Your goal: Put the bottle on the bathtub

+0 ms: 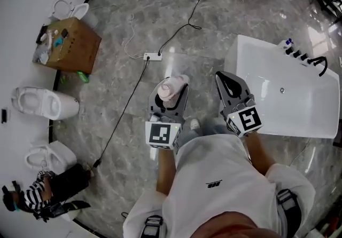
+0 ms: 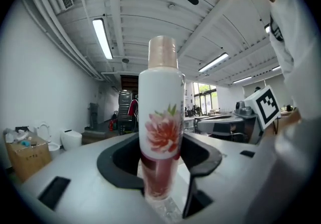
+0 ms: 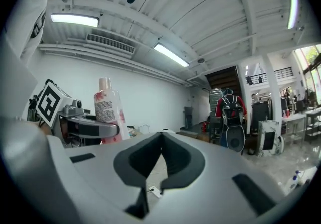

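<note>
A white bottle [image 2: 160, 117] with a pink flower print and a pale pink cap stands upright between the jaws of my left gripper [image 2: 159, 142], which is shut on its lower part. In the head view the bottle [image 1: 170, 90] points up at the camera, held in the left gripper [image 1: 171, 98] over the marble floor. My right gripper [image 1: 231, 86] is beside it, shut and empty, its fingertips touching [image 3: 161, 136]. From the right gripper view the bottle [image 3: 108, 110] shows to the left. The white bathtub [image 1: 283, 93] lies to the right of both grippers.
Small bottles [image 1: 291, 47] and a black faucet [image 1: 319, 64] sit on the bathtub's far corner. A power strip [image 1: 153, 56] and its cables cross the floor ahead. A cardboard box [image 1: 72, 45] and toilets [image 1: 43, 102] line the left wall.
</note>
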`<state>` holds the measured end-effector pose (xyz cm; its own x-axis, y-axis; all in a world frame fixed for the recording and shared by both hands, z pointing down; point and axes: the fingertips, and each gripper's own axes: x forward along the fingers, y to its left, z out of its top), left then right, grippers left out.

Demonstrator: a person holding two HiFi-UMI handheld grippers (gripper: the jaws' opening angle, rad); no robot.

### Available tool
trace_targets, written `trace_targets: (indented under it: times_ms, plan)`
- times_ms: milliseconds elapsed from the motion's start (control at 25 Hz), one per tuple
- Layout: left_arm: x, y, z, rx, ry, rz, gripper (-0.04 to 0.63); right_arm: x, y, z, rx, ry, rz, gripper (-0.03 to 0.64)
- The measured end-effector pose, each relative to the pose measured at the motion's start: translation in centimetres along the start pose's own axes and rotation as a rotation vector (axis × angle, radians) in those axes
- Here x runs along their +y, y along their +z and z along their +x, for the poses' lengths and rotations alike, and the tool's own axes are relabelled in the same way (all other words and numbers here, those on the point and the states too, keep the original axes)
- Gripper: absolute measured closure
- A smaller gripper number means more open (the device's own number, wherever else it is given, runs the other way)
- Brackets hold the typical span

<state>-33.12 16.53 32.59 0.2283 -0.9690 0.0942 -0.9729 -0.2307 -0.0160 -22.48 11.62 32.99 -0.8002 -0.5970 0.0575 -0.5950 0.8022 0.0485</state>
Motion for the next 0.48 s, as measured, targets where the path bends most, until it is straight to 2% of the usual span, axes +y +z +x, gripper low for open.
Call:
trace_targets:
  times_ms: [240, 480]
  plan:
    - [0.6, 0.1, 6.9, 0.001, -0.140, 0.007, 0.370, -5.1, -0.3, 1.9, 0.009, -0.143, -0.011, 0.623]
    - [0.4, 0.3, 14.5, 0.004, -0.210, 0.023, 0.370, -11.5, -1.4, 4.1, 0.028, -0.219, 0.000, 0.623]
